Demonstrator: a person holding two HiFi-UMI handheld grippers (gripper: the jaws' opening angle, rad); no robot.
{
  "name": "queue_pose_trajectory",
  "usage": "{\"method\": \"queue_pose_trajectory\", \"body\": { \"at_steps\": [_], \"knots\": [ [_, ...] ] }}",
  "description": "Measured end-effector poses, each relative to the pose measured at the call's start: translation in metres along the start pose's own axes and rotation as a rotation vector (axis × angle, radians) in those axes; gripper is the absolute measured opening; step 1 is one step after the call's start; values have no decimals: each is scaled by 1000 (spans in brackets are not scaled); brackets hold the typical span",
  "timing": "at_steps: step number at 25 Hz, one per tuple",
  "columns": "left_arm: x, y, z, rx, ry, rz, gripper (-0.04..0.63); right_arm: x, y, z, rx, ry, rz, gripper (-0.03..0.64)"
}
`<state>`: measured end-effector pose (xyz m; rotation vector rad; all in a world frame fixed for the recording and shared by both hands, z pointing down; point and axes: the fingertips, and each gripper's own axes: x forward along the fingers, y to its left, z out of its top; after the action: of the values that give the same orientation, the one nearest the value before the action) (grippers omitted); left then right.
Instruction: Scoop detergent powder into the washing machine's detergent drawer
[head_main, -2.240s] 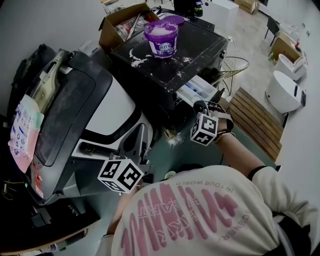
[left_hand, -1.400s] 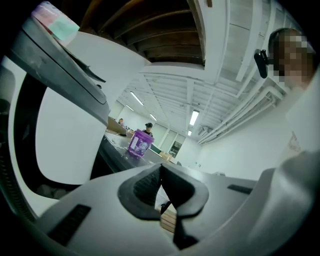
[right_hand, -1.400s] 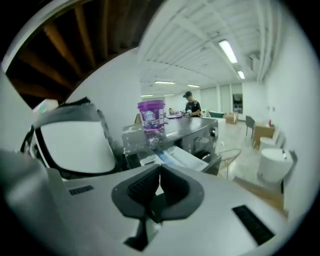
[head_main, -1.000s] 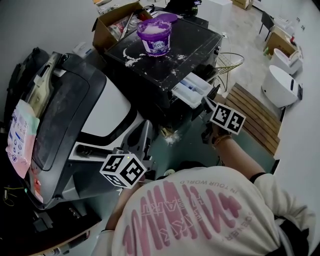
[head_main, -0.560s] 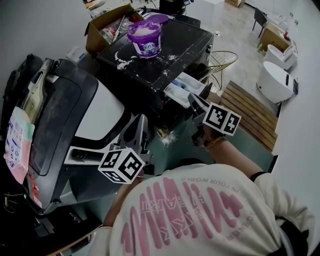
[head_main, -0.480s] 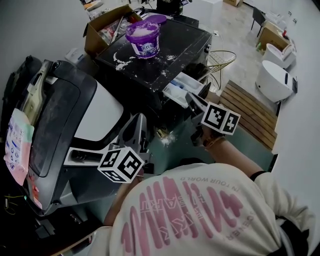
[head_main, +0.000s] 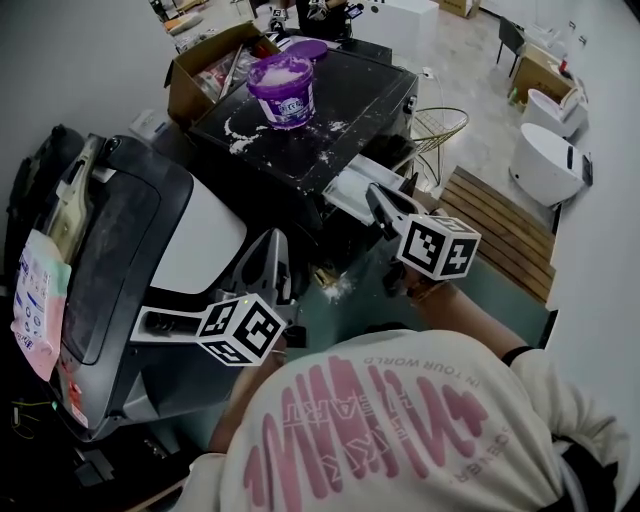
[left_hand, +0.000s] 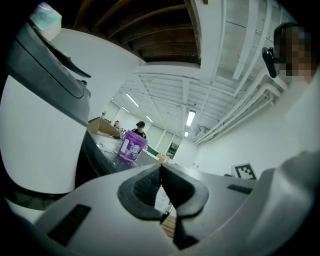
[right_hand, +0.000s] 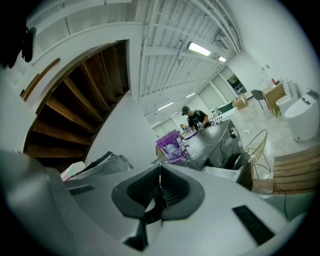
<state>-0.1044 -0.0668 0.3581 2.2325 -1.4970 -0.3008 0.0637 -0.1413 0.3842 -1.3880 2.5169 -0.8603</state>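
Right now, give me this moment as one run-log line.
left gripper: shut, empty | right gripper: shut, empty, by open drawer | detergent tub: uncovered, on washer top

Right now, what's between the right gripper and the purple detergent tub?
Head view: the open detergent drawer just ahead of the right gripper, then the machine's black top with spilled powder, up to the purple tub.

Head view looks steeply down over the person (head_main: 380, 430) onto the washer (head_main: 350, 90). Both tool views sit low, facing level along their jaws; all three share the tub (head_main: 283, 88).
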Motion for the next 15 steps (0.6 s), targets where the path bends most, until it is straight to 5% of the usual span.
{"method": "queue_pose_trajectory", "body": {
  "at_steps": [15],
  "knots": [
    [7,2,-7,-17,18,-17,0,-3,-13,-16,-59,64,-65,2]
  ]
}}
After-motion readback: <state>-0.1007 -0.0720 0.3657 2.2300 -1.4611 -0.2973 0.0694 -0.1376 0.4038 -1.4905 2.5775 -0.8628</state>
